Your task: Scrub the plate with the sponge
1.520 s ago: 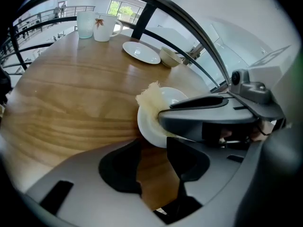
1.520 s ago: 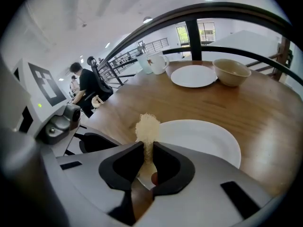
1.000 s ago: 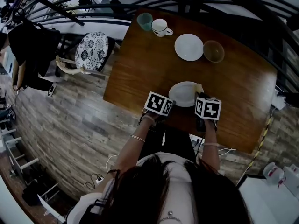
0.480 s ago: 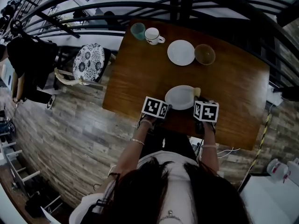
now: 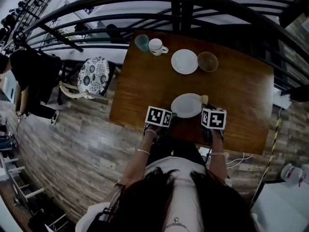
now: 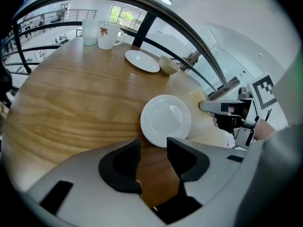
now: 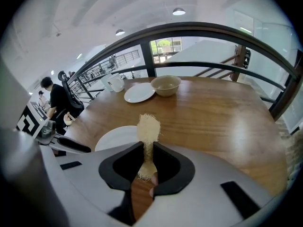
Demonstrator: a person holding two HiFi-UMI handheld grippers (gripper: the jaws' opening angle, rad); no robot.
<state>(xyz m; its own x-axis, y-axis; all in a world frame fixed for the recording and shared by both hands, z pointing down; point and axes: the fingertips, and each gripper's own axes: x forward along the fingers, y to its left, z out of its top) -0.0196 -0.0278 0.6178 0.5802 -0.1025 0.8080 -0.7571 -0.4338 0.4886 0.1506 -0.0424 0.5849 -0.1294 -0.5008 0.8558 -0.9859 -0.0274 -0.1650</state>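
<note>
A white plate [image 5: 187,105] lies near the front edge of the wooden table [image 5: 241,95]. My left gripper [image 5: 172,113] is at the plate's left rim, and in the left gripper view it [image 6: 154,156] stands open, with the plate [image 6: 165,120] reaching just to its tips. My right gripper [image 5: 207,107] is at the plate's right rim, shut on a pale yellow sponge [image 5: 204,99]. In the right gripper view the sponge [image 7: 148,126] sticks up from between the jaws of the right gripper [image 7: 148,151], beside the plate [image 7: 113,138].
At the table's far side stand a second white plate [image 5: 184,61], a bowl [image 5: 207,61], a white mug [image 5: 156,46] and a teal cup [image 5: 142,42]. A dark curved railing [image 5: 217,6] runs behind the table. A patterned chair [image 5: 93,71] stands to the left.
The head view has shifted a little, so the table sits differently in the picture. Both grippers keep their places at the plate's two sides, and the sponge stays gripped.
</note>
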